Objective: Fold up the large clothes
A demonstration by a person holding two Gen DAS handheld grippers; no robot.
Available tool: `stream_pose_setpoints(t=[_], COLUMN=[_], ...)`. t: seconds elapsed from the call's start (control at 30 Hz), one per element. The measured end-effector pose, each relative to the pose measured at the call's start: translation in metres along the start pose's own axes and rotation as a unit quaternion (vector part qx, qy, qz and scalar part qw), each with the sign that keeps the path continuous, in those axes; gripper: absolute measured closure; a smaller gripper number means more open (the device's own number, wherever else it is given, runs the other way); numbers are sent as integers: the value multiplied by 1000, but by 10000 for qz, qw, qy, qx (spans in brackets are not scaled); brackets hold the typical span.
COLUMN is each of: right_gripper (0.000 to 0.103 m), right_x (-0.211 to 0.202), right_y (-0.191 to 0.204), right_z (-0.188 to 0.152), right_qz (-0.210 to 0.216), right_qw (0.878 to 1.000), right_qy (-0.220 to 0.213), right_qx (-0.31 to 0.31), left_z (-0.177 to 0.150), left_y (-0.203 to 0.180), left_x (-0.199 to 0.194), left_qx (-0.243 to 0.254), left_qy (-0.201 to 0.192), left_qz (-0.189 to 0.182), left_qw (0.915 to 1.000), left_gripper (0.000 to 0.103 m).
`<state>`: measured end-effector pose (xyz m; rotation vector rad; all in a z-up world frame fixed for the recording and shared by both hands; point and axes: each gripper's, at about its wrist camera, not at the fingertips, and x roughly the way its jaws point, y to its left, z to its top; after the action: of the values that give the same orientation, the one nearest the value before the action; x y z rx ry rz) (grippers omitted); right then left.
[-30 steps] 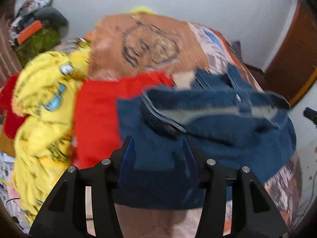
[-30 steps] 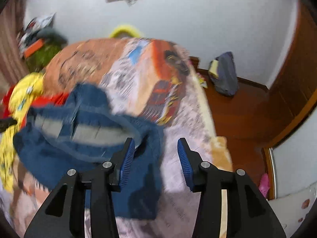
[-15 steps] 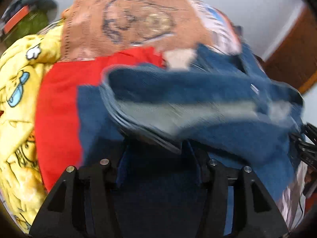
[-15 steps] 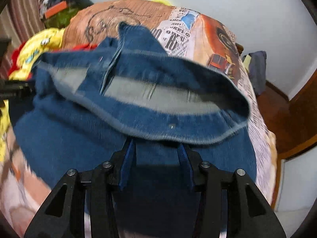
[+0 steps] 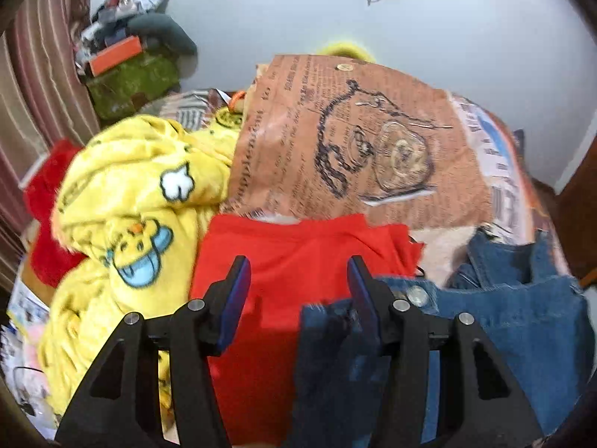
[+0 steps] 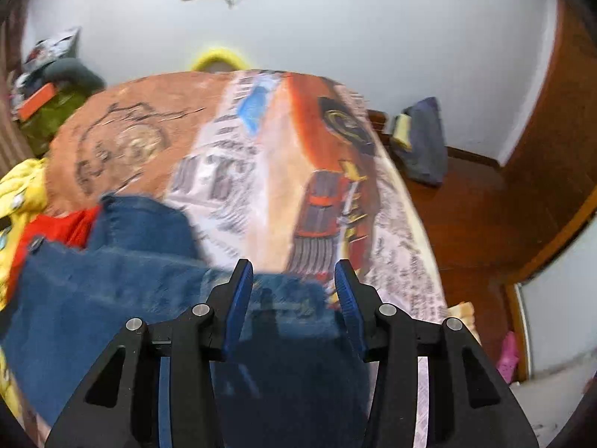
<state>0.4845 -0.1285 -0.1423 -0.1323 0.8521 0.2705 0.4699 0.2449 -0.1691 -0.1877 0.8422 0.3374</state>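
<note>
jeans lie folded on bed | my left tongs spread, empty | right tongs spread, empty | red cloth, yellow cloth not folded yet

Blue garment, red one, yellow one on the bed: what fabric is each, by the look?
Blue garment: denim, likely cotton; matte twill, frayed edge, metal rivet button.
Red garment: thin plain knit or woven, matte, no pile; fibre unclear.
Yellow garment: looks like plush fleece; fuzzy nap, soft thick folds, printed cartoon figures.
</note>
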Motion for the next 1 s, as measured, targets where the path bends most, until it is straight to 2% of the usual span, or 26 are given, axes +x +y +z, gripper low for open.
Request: stream_pose_setpoints(t=[0.13,0.27,0.4,0.47,0.53,0.57,0.6,0.63,0.7,0.73,0.83,1.0], right_gripper=[61,61,61,56,43,41,34,26,19,18,18,18], right_x=[-7,-15,-20,-20,-13,-9,-5,-4,-6,-6,-9,-19], right_y=[37,77,113,127,136,137,136,132,121,114,95,56], right_z=[-24,-46,-62,-69,-76,-78,-81,-83,-84,-84,-86,-97], right_qz=[387,745,1128,1210,946,805,706,648,516,506,557,-2], right_qw=[9980,9930,9857,9813,9809,9808,9805,9815,9842,9852,9877,9922], right_qy=[148,225,254,300,346,372,375,312,308,345,459,547], right_qx=[-476,-888,-1226,-1465,-1664,-1738,-1793,-1773,-1668,-1603,-1389,-1123], left_z=[-17,-44,-73,-89,-101,-111,-118,-122,-130,-130,-131,-133], left_y=[-5,-31,-61,-79,-91,-98,-102,-104,-102,-99,-85,-52], left_x=[-6,-15,-25,-25,-23,-20,-18,-17,-18,-19,-19,-21], left_qx=[133,569,955,1192,1400,1570,1715,1808,1855,1815,1631,1454], left_qy=[160,325,515,654,790,870,871,831,547,512,529,445], left_qz=[-327,-522,-927,-1062,-1145,-1162,-1092,-1024,-866,-808,-826,-520], left_qw=[9993,9965,9898,9850,9803,9769,9752,9746,9773,9787,9817,9870], left_gripper=[50,50,47,42,39,37,36,34,24,18,18,18])
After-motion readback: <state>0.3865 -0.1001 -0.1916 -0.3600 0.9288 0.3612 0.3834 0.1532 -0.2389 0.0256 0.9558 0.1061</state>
